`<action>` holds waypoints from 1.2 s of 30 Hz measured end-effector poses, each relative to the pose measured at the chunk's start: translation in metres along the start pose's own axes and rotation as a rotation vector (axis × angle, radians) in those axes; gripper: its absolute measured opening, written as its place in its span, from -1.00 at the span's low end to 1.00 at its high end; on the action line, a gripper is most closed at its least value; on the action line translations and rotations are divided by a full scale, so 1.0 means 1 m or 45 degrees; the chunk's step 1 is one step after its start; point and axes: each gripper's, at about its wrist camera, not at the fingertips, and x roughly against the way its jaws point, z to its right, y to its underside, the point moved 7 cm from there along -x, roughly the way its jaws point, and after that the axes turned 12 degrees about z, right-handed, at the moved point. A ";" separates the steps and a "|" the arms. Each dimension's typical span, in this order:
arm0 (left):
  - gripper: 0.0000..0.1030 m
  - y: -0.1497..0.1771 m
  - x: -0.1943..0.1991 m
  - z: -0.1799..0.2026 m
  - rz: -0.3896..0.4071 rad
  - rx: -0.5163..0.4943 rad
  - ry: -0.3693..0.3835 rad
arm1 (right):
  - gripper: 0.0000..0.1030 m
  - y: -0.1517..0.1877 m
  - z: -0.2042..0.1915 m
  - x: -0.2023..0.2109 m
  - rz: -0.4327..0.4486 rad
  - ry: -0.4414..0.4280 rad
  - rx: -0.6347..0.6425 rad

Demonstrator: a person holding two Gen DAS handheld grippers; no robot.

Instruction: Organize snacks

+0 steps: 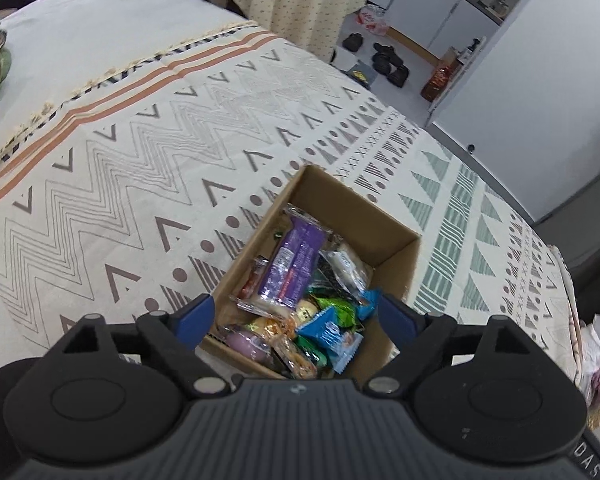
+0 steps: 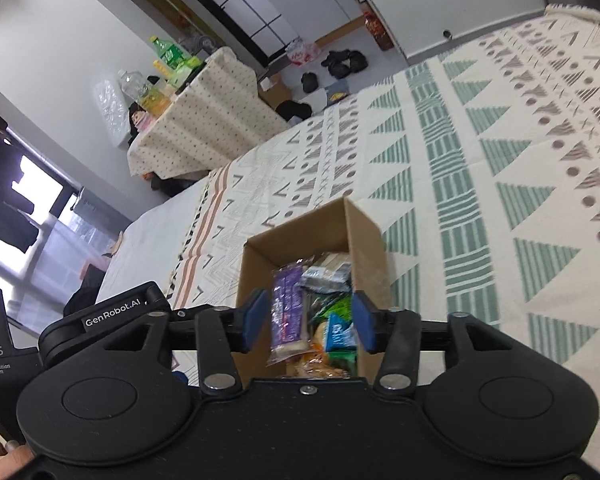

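An open cardboard box [image 1: 384,220] sits on the patterned bedspread, filled with several wrapped snacks. A long purple packet [image 1: 294,266] lies on top of the pile, beside blue [image 1: 332,332] and green packets. My left gripper [image 1: 296,320] hovers above the box's near end, jaws wide, nothing between its blue pads. In the right wrist view the same box [image 2: 366,224] lies ahead with the purple packet [image 2: 286,312] leaning inside. My right gripper [image 2: 308,322] hangs over the box, open partway; the packets lie below its pads, untouched.
The patterned bedspread [image 1: 148,140] spreads around the box on all sides. Beyond the bed stand a cloth-covered side table [image 2: 196,120] with bottles, white cabinets [image 1: 440,12], and shoes [image 1: 388,64] on the floor. The left gripper's body [image 2: 112,312] shows at the left of the right wrist view.
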 end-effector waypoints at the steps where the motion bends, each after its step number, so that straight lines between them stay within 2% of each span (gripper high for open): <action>1: 0.77 0.000 0.004 0.003 0.003 -0.015 0.007 | 0.06 -0.002 0.002 0.004 0.008 0.004 -0.003; 13: 0.89 0.011 0.042 0.027 0.008 -0.162 0.075 | 0.52 -0.021 0.020 0.048 0.084 0.074 0.020; 22: 0.99 0.018 0.069 0.034 0.028 -0.252 0.124 | 0.77 -0.026 0.037 0.078 0.109 0.161 0.028; 36: 1.00 0.028 0.101 0.023 0.043 -0.369 0.232 | 0.99 -0.020 0.045 0.120 0.190 0.186 0.057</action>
